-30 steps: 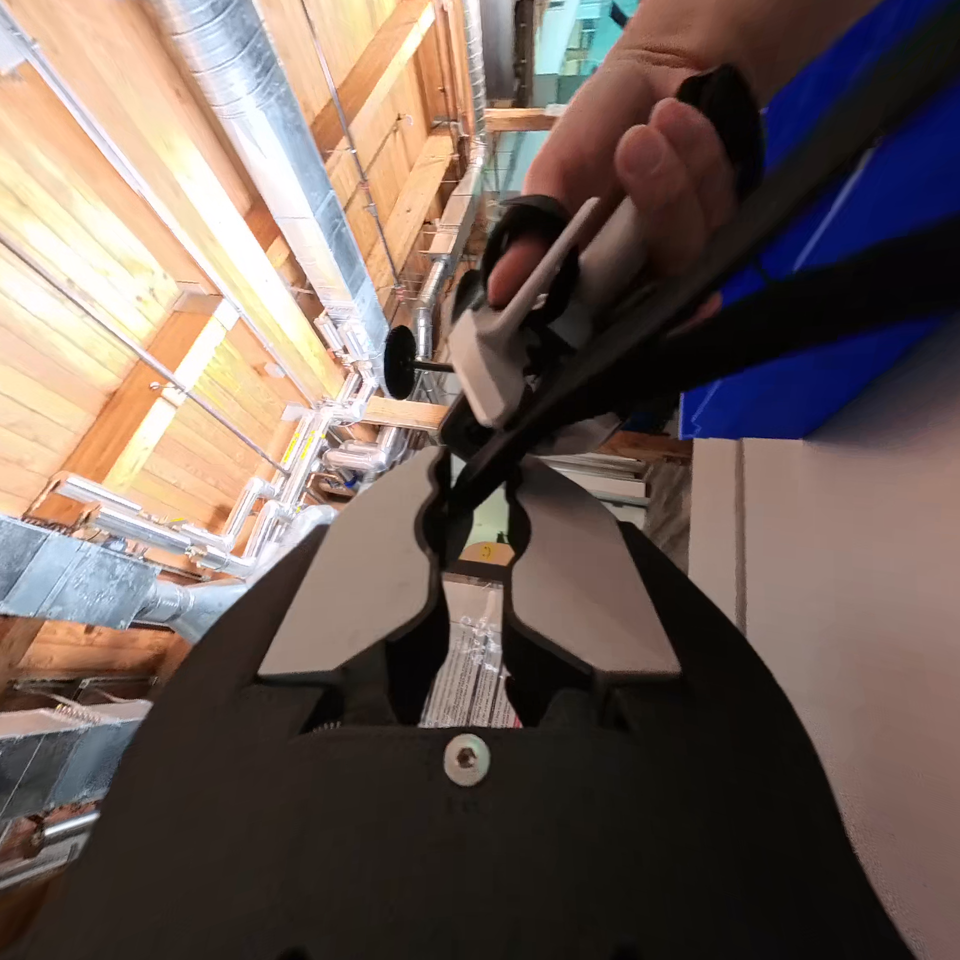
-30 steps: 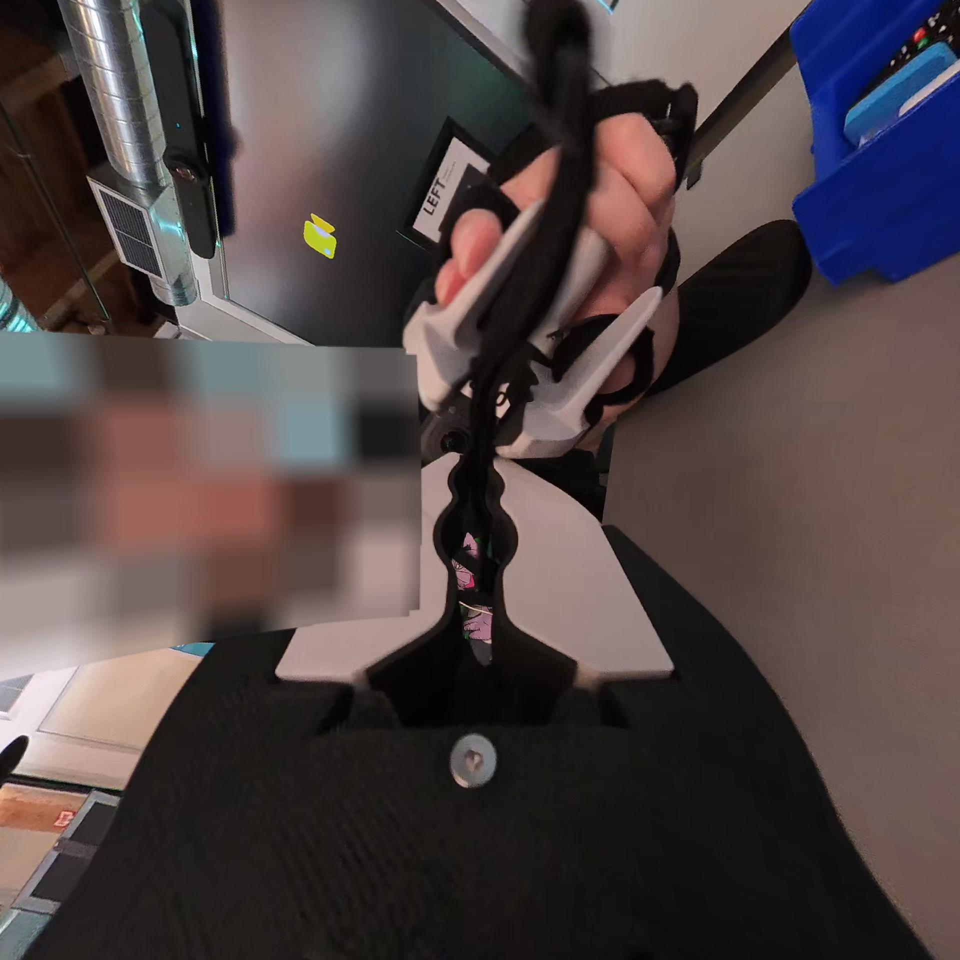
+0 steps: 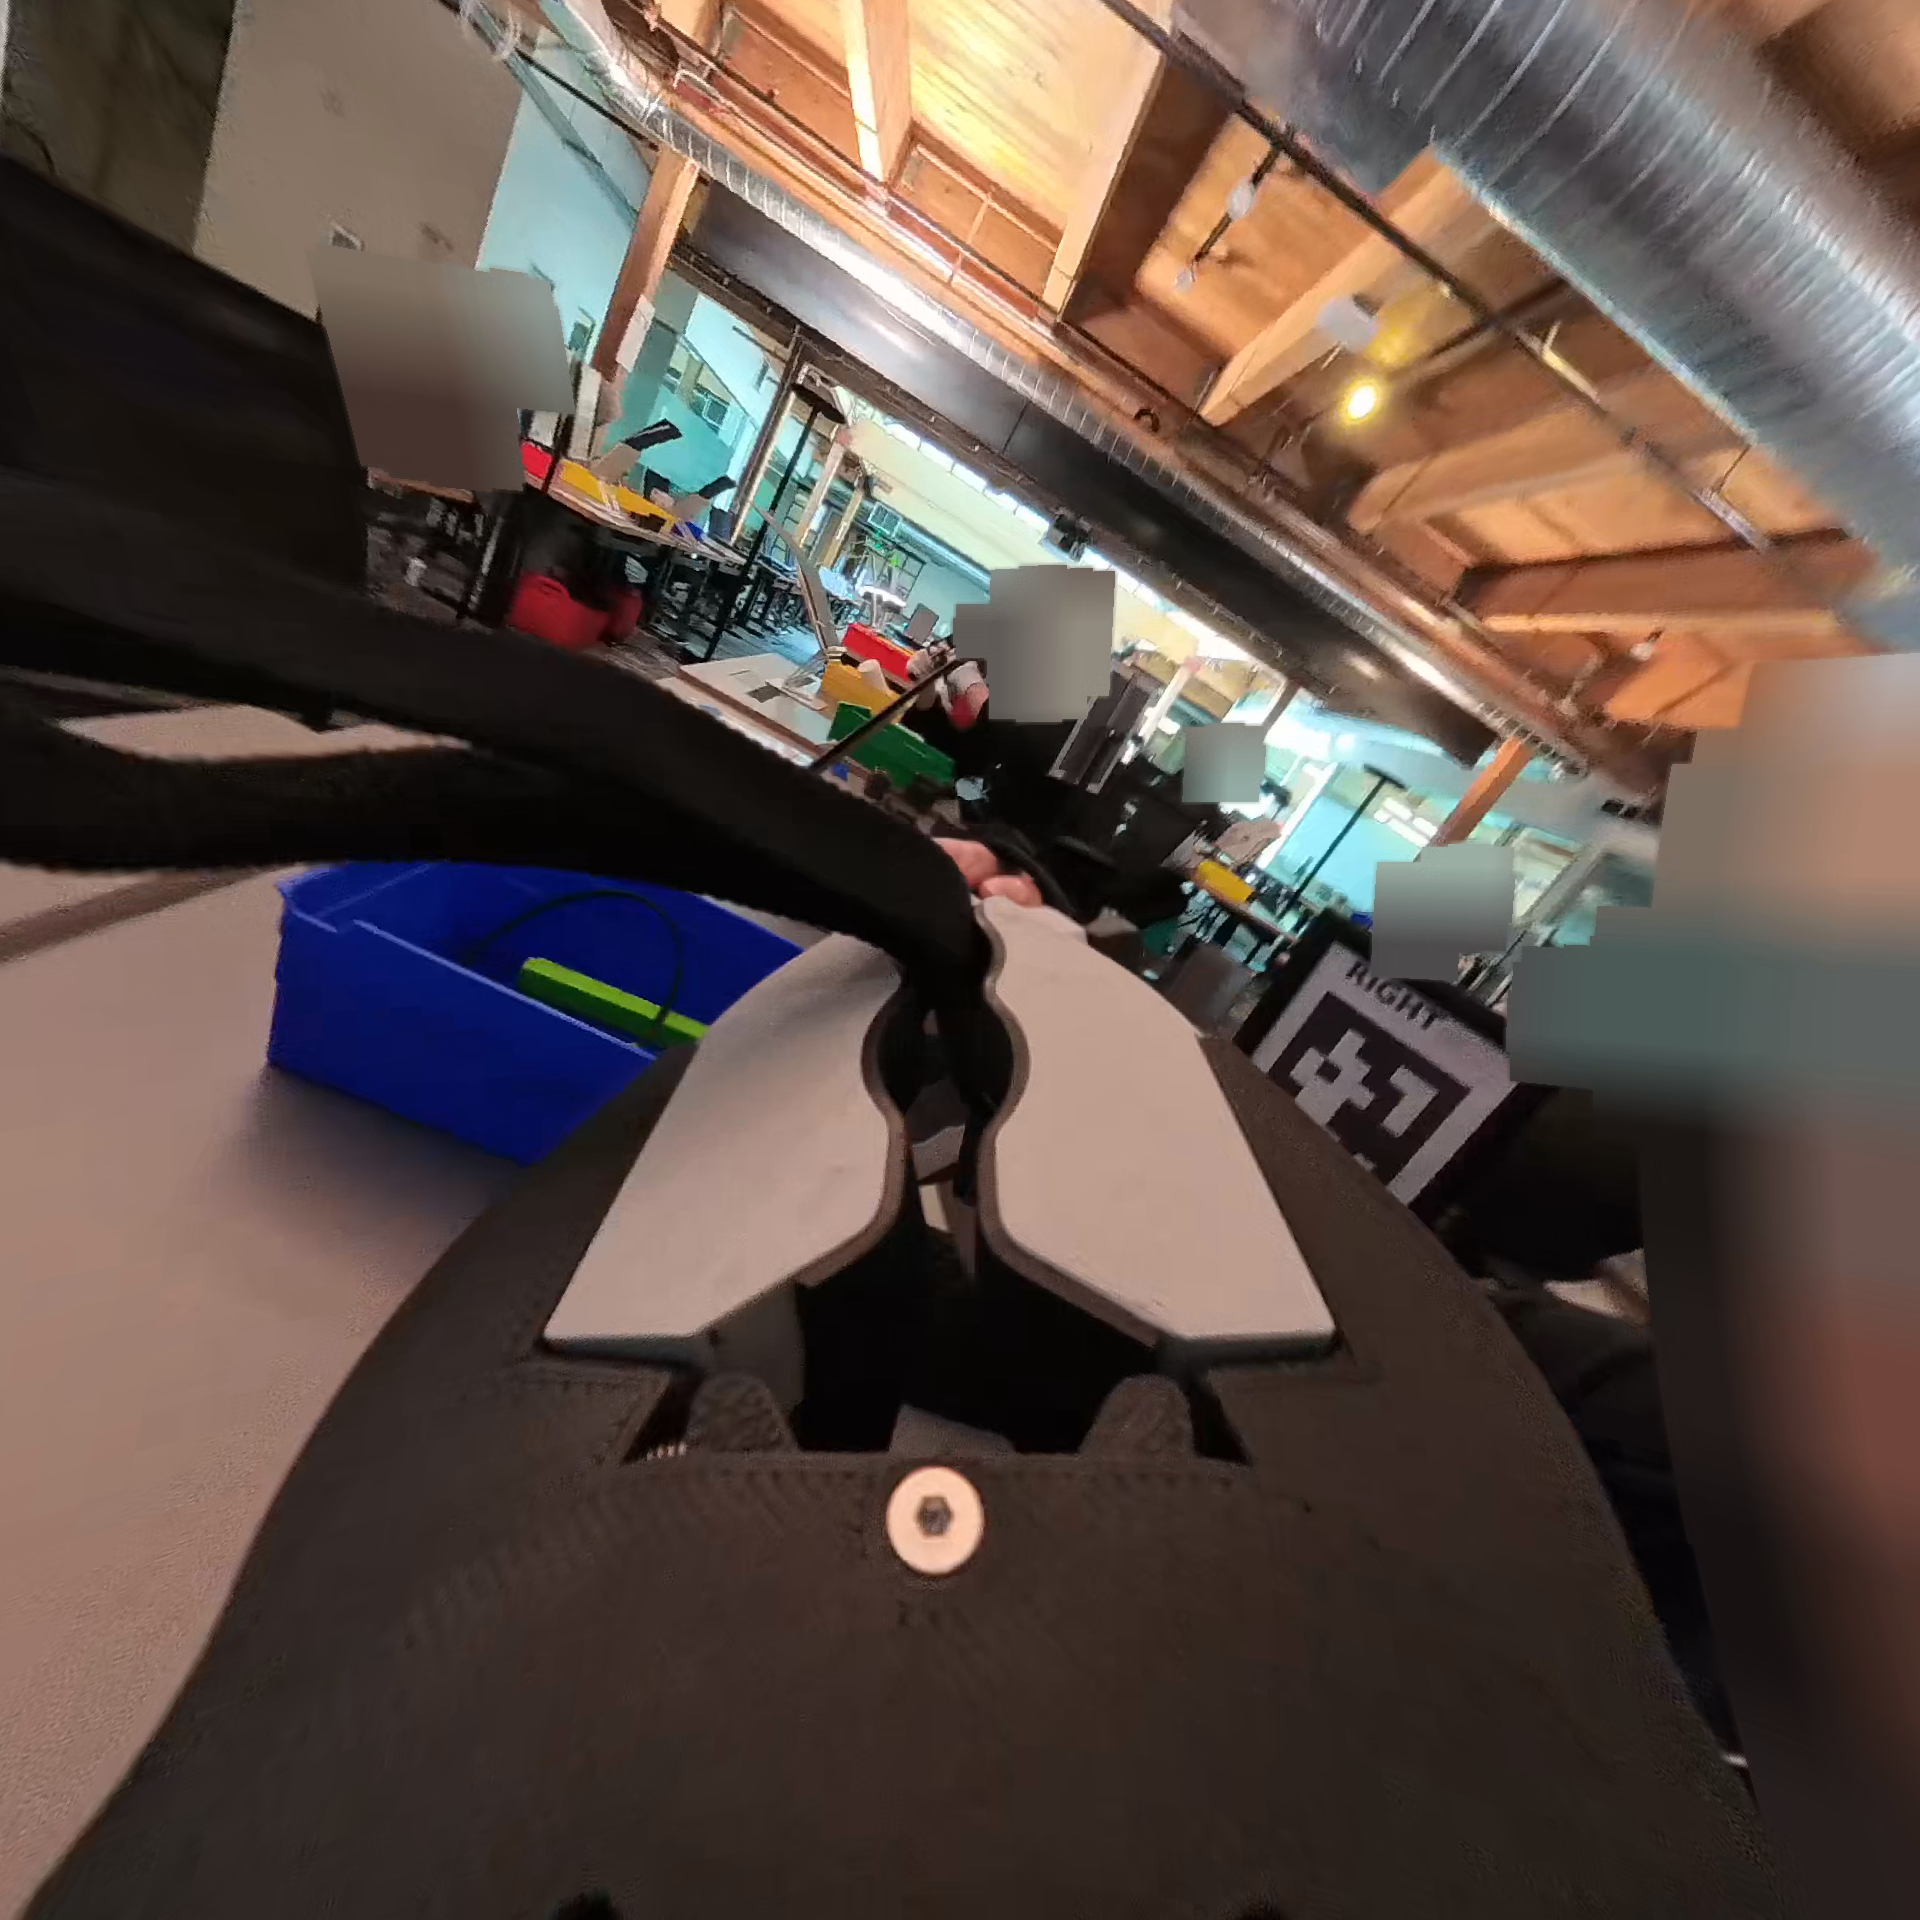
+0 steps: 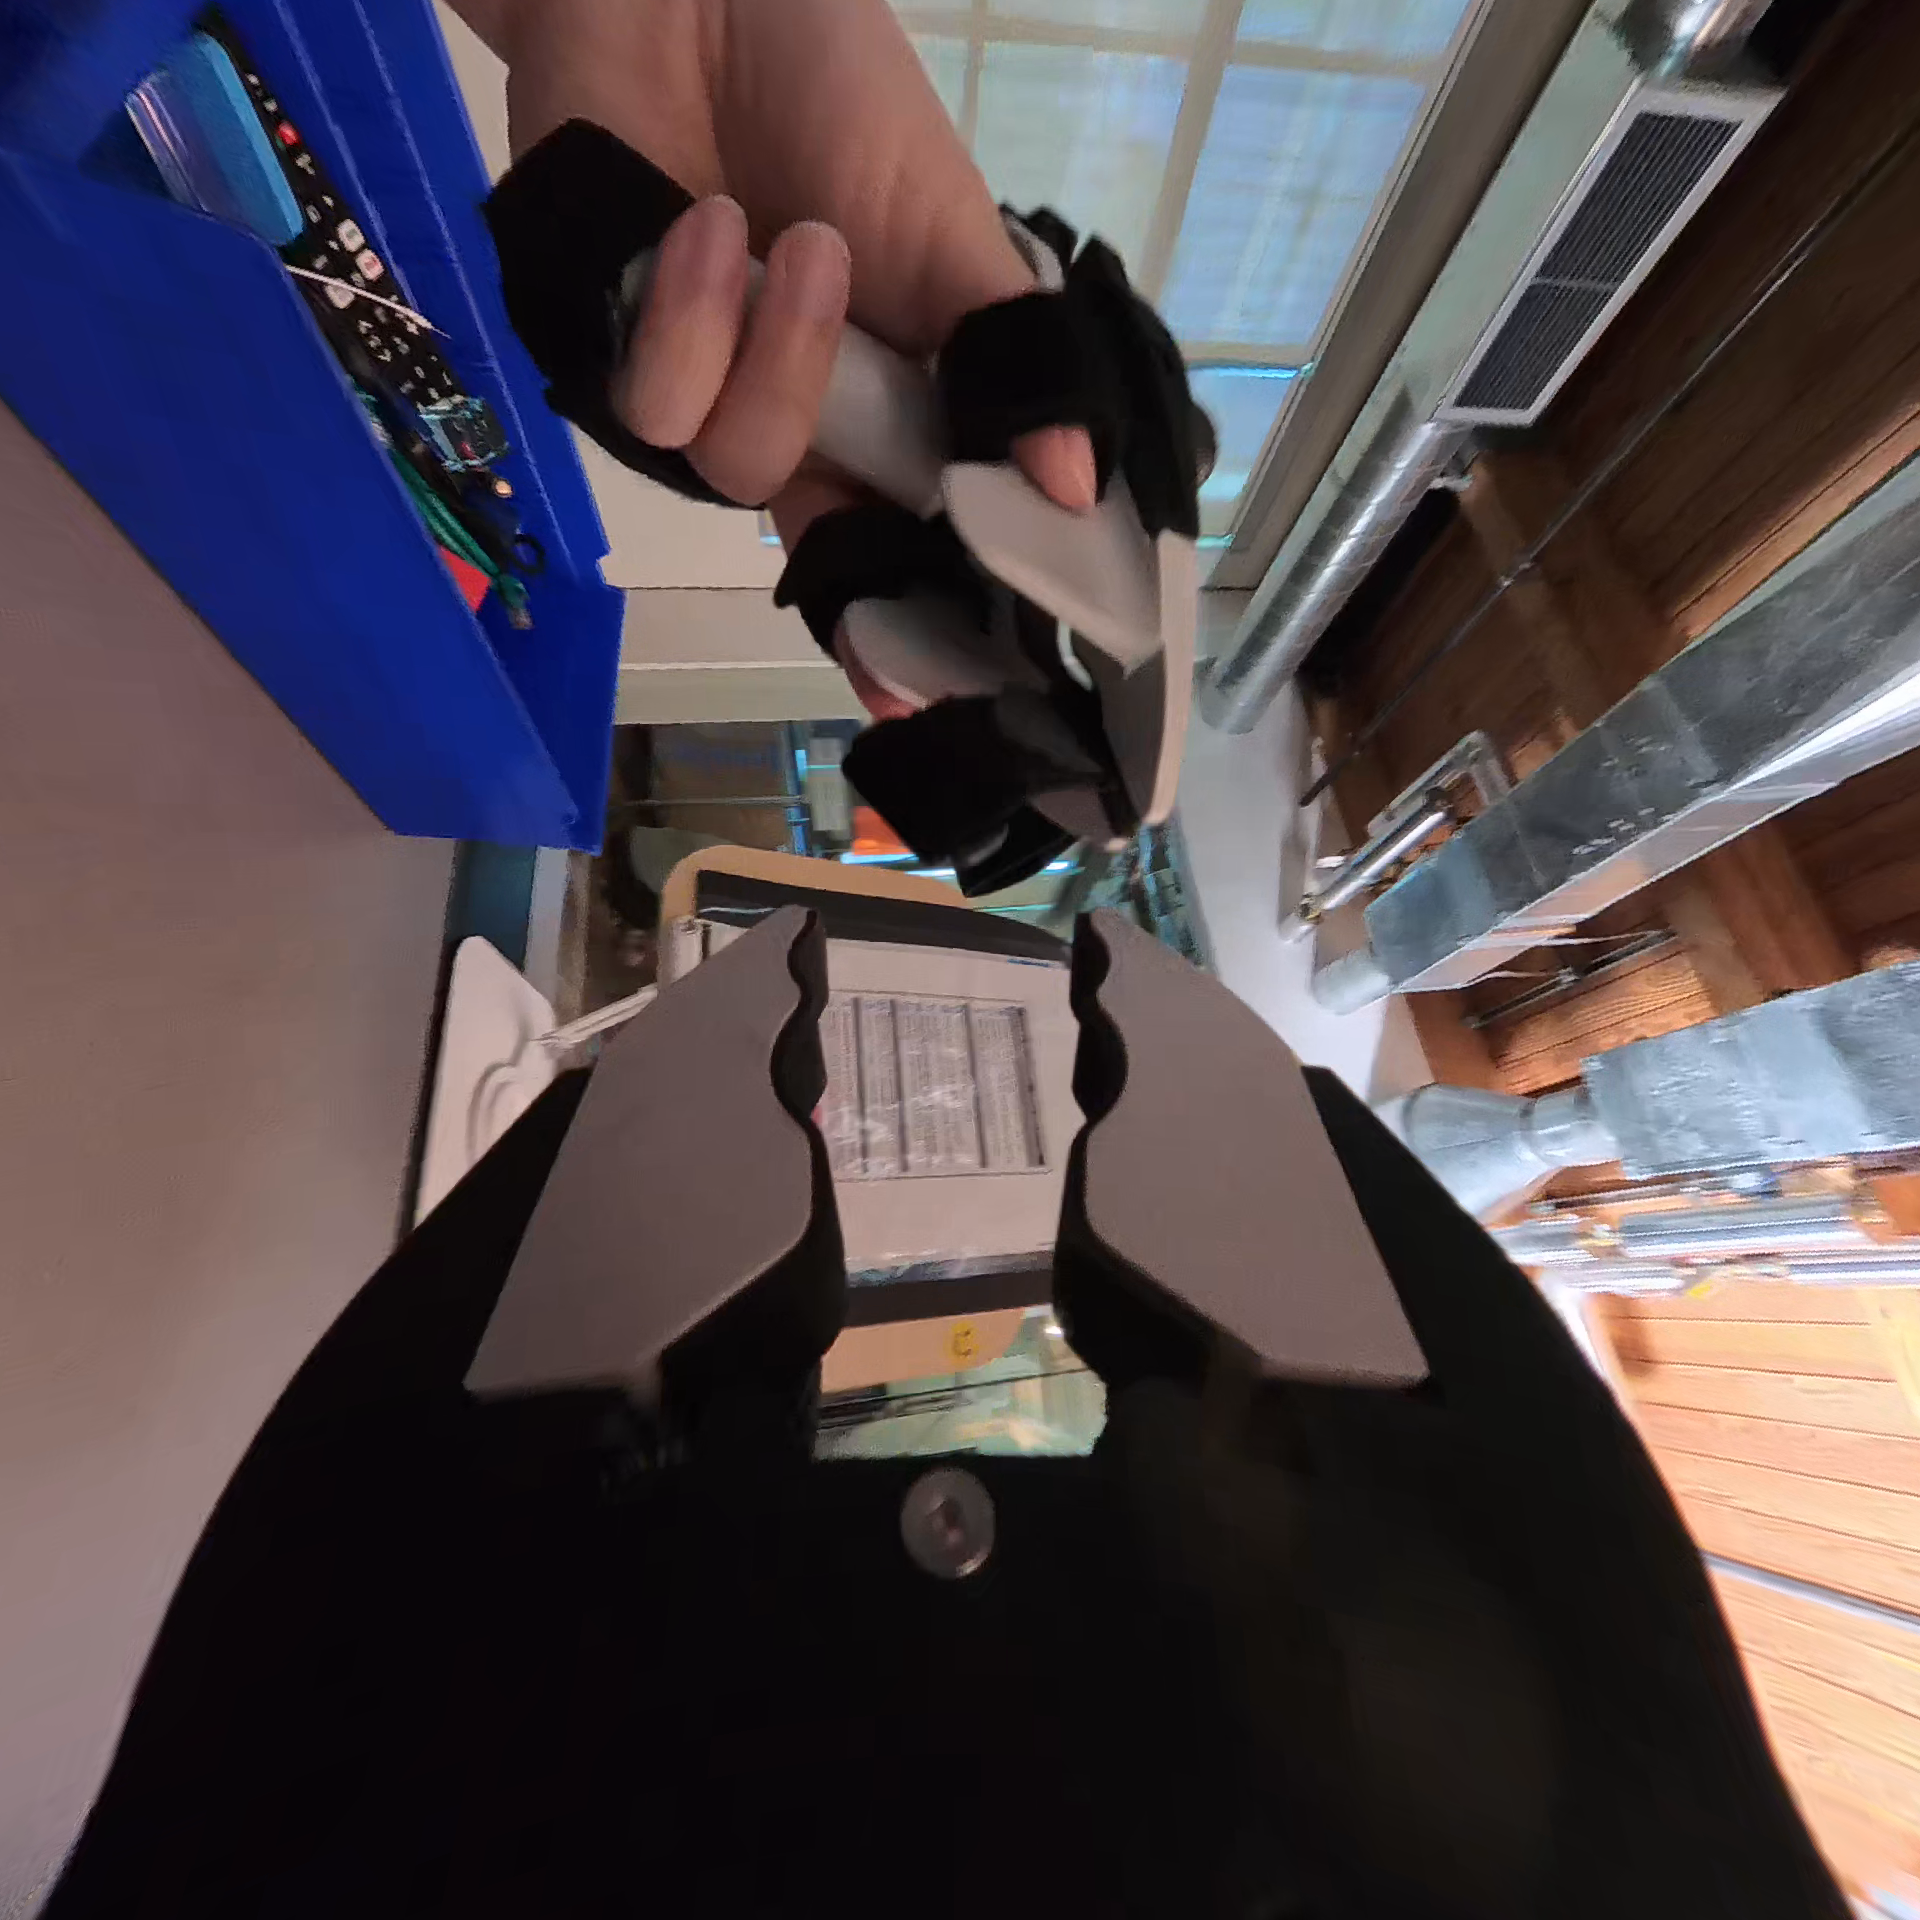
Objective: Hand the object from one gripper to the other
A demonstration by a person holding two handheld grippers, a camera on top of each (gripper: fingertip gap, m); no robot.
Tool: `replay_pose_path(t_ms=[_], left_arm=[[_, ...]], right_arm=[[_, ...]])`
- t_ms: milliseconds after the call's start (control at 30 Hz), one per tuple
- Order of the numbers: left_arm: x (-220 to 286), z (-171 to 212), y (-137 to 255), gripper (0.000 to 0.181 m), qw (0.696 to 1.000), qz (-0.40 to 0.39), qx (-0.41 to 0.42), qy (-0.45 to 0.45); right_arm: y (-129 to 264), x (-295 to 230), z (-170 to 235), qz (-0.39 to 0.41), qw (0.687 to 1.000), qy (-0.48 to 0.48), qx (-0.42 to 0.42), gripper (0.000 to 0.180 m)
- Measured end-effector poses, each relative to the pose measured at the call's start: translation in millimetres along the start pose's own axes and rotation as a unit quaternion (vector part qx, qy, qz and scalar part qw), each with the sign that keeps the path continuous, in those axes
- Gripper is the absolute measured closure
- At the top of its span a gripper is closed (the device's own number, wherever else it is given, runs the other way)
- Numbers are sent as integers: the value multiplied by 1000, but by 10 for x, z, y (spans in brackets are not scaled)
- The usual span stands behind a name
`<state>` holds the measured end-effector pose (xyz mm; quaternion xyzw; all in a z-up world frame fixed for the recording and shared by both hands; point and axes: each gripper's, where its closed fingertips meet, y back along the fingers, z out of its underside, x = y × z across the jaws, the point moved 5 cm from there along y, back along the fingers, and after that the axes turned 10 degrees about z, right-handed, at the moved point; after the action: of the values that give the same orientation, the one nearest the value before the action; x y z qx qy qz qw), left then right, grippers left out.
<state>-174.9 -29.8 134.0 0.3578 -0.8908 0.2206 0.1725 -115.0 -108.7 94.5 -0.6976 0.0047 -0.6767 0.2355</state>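
Black strap (image 3: 540, 748) pinched at its end between the pressed-together grey fingers of the left gripper (image 3: 982, 935), trailing off leftward above the grey table (image 3: 135, 1195) and the blue bin (image 3: 416, 1029) with a green bar (image 3: 608, 1000) inside. Right gripper (image 4: 945, 935) spread wide and empty, aimed at a hand (image 4: 810, 260) in a black fingerless glove, gripping a grey handle, blue bin (image 4: 312, 520) of small electronics to the left.

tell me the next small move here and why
Probably draw the right gripper back and clear. It is open with nothing between its fingers, while the left gripper is shut on the black strap, so the handover looks done; the left alone carries it.
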Motion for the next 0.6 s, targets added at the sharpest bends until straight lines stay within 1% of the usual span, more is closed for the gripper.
replay_pose_path(t_ms=[100, 167, 300, 367, 433, 467, 500, 533, 600], left_arm=[[-126, 45, 6, 176, 1000, -16, -6, 26], [-180, 71, -1, 175, 999, -16, -4, 46], [-256, 94, 3, 177, 997, -21, 5, 72], [-301, 105, 12, 177, 997, -35, 5, 76], [-350, 117, 11, 173, 996, -54, -4, 74], [-377, 118, 12, 168, 995, -63, -12, 75], [-409, 118, 23, 150, 994, -75, -22, 75], [-438, 110, 44, 137, 993, -86, -29, 73], [-458, 64, 89, 133, 994, -96, -21, 56]], right_arm=[[-70, -50, -56, 53, 997, 49, 5, 134], [-94, -79, -135, 67, 994, 80, 15, 137], [-126, -142, -145, 56, 991, 119, -2, 159], [-125, -128, -135, 58, 991, 117, -14, 173], [-122, -93, -121, 50, 994, 92, -32, 174], [-117, -57, -113, 51, 995, 74, -41, 174], [-111, -13, -92, 51, 996, 52, -53, 174], [-103, 32, -59, 48, 996, 26, -67, 174], [-85, 127, 46, 43, 993, -42, -101, 174]])
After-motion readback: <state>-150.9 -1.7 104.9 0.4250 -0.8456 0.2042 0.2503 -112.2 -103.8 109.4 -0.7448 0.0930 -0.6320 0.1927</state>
